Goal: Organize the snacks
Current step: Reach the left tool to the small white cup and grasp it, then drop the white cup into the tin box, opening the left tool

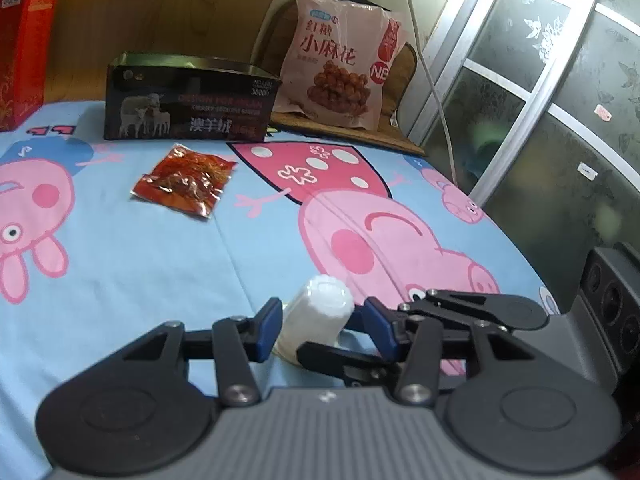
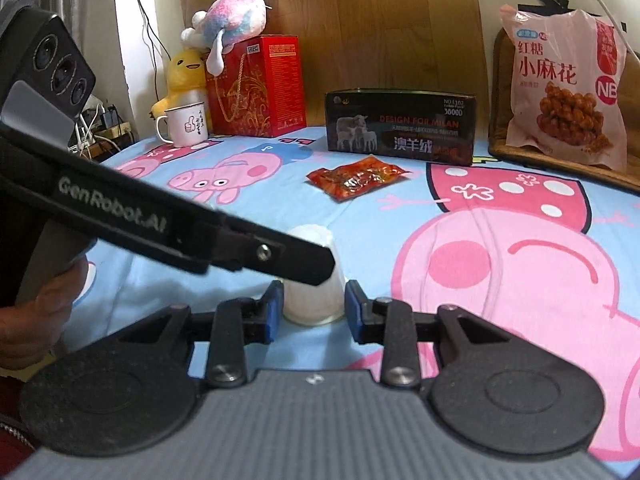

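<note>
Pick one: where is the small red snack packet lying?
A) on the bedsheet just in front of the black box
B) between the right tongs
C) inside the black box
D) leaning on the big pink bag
A: the red snack packet lies flat on the bedsheet, just in front of the black box; what sits between the right tongs is the white cup.

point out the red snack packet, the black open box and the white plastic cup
flat red foil snack packet [image 2: 357, 176], right wrist view, middle of its face
black open-topped cardboard box [image 2: 401, 133], right wrist view, printed front wall
white translucent plastic cup [image 1: 316, 316], left wrist view, its side wall
</note>
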The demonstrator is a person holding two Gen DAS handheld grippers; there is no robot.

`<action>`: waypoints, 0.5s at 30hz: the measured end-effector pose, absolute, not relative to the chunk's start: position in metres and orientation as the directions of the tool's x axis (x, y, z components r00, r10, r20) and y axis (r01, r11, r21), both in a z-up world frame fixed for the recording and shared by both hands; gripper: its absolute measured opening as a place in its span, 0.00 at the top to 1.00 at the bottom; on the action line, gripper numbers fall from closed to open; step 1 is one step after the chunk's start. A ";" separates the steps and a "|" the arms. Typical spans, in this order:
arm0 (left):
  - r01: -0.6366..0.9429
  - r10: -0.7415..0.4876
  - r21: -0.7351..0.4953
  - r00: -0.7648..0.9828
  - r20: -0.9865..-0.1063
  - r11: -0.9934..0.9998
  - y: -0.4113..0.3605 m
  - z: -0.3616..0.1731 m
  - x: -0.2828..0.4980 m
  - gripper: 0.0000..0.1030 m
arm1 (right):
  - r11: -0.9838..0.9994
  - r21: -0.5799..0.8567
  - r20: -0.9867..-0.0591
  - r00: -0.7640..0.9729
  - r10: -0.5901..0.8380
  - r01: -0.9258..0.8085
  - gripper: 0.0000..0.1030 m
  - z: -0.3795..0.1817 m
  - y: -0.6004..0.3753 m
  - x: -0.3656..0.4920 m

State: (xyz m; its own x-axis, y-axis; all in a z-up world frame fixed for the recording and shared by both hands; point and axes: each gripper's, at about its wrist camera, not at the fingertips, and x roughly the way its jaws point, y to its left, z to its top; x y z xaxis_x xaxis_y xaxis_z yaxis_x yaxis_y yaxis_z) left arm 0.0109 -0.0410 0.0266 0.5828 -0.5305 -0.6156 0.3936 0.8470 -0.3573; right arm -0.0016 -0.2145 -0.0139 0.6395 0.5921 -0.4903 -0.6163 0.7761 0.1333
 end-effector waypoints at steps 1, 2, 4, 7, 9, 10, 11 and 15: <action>0.394 -0.529 -0.355 0.584 -0.616 0.848 -0.042 0.026 0.011 0.59 | 0.777 0.133 -0.489 0.642 0.591 -0.615 0.62 -0.014 -0.214 -0.002; 0.397 -0.529 -0.352 0.585 -0.614 0.848 -0.042 0.027 0.011 0.61 | 0.778 0.131 -0.488 0.643 0.590 -0.614 0.61 -0.014 -0.213 -0.001; 0.405 -0.534 -0.350 0.587 -0.609 0.845 -0.042 0.030 0.011 0.62 | 0.784 0.117 -0.489 0.652 0.579 -0.609 0.63 -0.015 -0.212 -0.002; 0.411 -0.536 -0.347 0.601 -0.593 0.843 -0.040 0.038 0.015 0.62 | 0.785 0.098 -0.476 0.663 0.577 -0.612 0.65 -0.011 -0.212 0.000; 0.409 -0.538 -0.350 0.611 -0.581 0.842 -0.038 0.045 0.023 0.62 | 0.784 0.085 -0.459 0.675 0.578 -0.614 0.65 -0.006 -0.211 0.004; 0.408 -0.539 -0.353 0.616 -0.575 0.842 -0.036 0.049 0.028 0.62 | 0.785 0.081 -0.450 0.680 0.579 -0.615 0.65 -0.003 -0.211 0.007; 0.404 -0.539 -0.356 0.621 -0.569 0.842 -0.034 0.054 0.034 0.61 | 0.784 0.074 -0.439 0.686 0.580 -0.616 0.65 0.000 -0.210 0.012; 0.384 -0.529 -0.367 0.658 -0.535 0.848 -0.025 0.074 0.069 0.61 | 0.774 0.068 -0.396 0.695 0.600 -0.629 0.65 0.014 -0.205 0.043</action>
